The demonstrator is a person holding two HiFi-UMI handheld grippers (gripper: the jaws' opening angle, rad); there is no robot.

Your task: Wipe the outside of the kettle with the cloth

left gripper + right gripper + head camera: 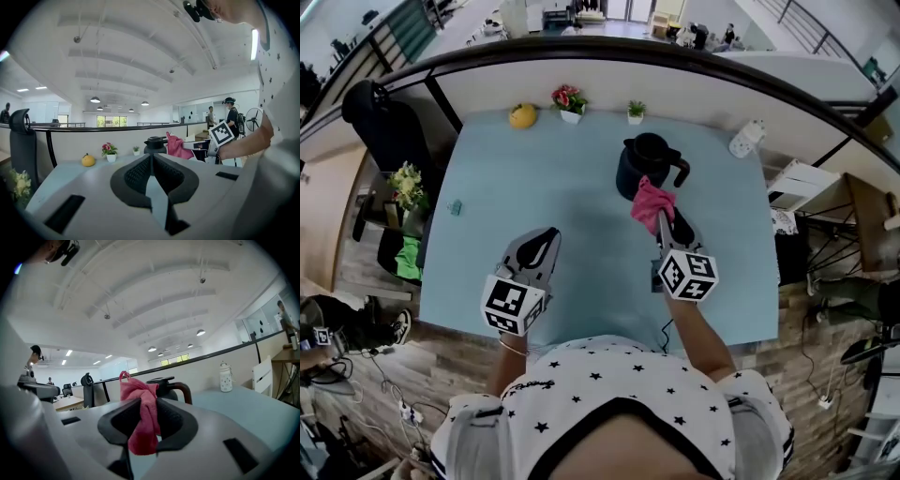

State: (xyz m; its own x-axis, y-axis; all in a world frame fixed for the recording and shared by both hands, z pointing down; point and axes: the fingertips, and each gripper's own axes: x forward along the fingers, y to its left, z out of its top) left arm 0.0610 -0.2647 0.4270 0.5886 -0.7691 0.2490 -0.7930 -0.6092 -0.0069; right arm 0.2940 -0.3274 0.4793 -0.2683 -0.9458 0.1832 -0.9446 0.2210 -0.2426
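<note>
A black kettle [643, 165] with a side handle stands upright on the light blue table [544, 197], toward the back. My right gripper [664, 221] is shut on a pink cloth [652, 202], whose bunched end rests against the kettle's near side. In the right gripper view the cloth [140, 413] hangs between the jaws with the kettle [166, 389] just behind it. My left gripper [540, 246] hovers over the table's front left, shut and holding nothing. The left gripper view shows the kettle [155, 145] and cloth [177, 146] far ahead on the right.
Along the table's back edge sit a yellow fruit [522, 115], a small flower pot [570, 101], a tiny green plant [636, 112] and a white bottle [746, 139]. A small teal item [456, 207] lies at the left edge. A low partition wall [609, 66] runs behind the table.
</note>
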